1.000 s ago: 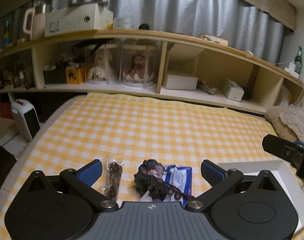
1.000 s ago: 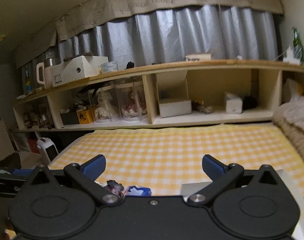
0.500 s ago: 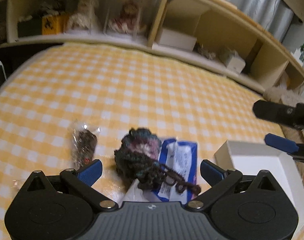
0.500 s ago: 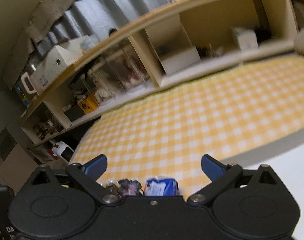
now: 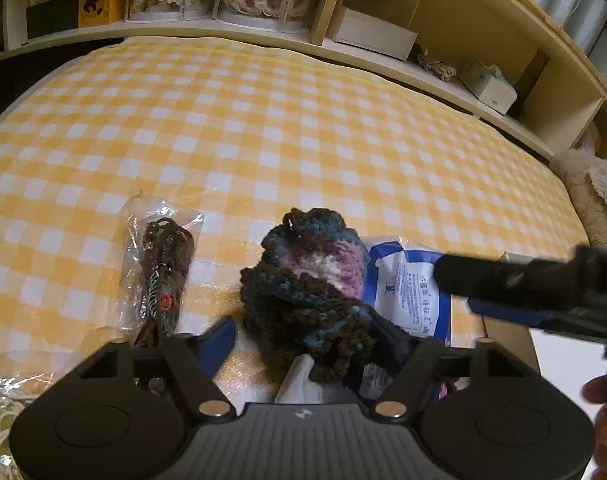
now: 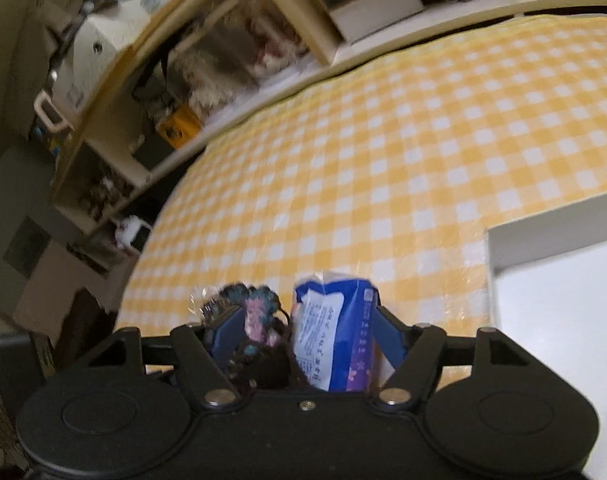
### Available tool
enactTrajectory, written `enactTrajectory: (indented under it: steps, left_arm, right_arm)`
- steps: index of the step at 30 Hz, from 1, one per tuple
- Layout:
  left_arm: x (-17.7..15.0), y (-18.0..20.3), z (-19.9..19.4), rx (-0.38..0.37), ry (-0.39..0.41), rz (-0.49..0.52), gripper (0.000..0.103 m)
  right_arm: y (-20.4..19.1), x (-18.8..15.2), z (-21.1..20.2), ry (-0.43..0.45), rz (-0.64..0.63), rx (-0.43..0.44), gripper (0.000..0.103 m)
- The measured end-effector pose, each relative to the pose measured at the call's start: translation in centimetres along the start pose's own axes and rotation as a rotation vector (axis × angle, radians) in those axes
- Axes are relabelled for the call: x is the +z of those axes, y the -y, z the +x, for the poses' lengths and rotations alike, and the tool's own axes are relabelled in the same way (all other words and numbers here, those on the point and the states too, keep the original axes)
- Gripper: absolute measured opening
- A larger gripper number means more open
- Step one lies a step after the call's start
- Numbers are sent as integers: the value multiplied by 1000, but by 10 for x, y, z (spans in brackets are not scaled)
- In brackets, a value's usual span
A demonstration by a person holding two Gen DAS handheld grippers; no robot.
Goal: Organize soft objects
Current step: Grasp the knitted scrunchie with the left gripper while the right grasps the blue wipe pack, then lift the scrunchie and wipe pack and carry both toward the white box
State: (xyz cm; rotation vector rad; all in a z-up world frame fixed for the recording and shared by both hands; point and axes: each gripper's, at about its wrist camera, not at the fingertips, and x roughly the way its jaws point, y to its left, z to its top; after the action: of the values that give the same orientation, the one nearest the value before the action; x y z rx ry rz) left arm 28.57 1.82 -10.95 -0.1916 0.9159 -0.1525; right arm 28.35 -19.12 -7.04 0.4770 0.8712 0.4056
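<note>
A dark knitted piece [image 5: 311,280] with teal, purple and white yarn lies on the yellow checked bedcover [image 5: 263,128]. My left gripper [image 5: 307,340] straddles its near end, jaws closing, with a gap still showing at the left pad. A blue and white tissue pack [image 5: 407,288] lies against the knit's right side. My right gripper [image 6: 307,332] has its jaws closing around that pack [image 6: 335,340], with part of the knitted piece [image 6: 259,312] also between its fingers. From the left wrist view the right gripper [image 5: 463,292] reaches in from the right over the pack.
A clear plastic bag with a dark beaded item [image 5: 163,268] lies left of the knit. A white open box [image 6: 543,280] sits on the cover to the right. Wooden shelves [image 5: 383,52] with dolls and boxes run along the far side of the bed.
Both grippers have come down and forward onto the items, and both pairs of jaws have narrowed. The right gripper has moved in over the tissue pack.
</note>
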Motion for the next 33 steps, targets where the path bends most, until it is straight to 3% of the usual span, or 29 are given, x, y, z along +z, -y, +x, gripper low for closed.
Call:
enactTrajectory:
  steps: [6, 7, 12, 18, 21, 23, 33]
  left_arm:
    - [2, -5, -4, 1, -3, -11, 46]
    - [3, -6, -8, 7, 4, -15, 40]
    - [7, -15, -27, 45, 45, -53, 37]
    - [8, -22, -36, 55, 58, -107, 36]
    - [5, -24, -39, 49, 58, -113, 35]
    - [5, -23, -42, 36, 65, -113, 35]
    - [3, -9, -56, -22, 90, -76, 32]
  right_arm:
    - [2, -4, 20, -50, 6, -37, 70]
    - [2, -4, 22, -57, 4, -41, 70]
    - [3, -10, 30, -89, -10, -49, 64]
    - [0, -16, 40, -129, -36, -67, 53]
    - [1, -18, 41, -136, -42, -63, 37]
    - [1, -16, 39, -129, -40, -47, 26]
    - [-10, 1, -2, -4, -128, -42, 21]
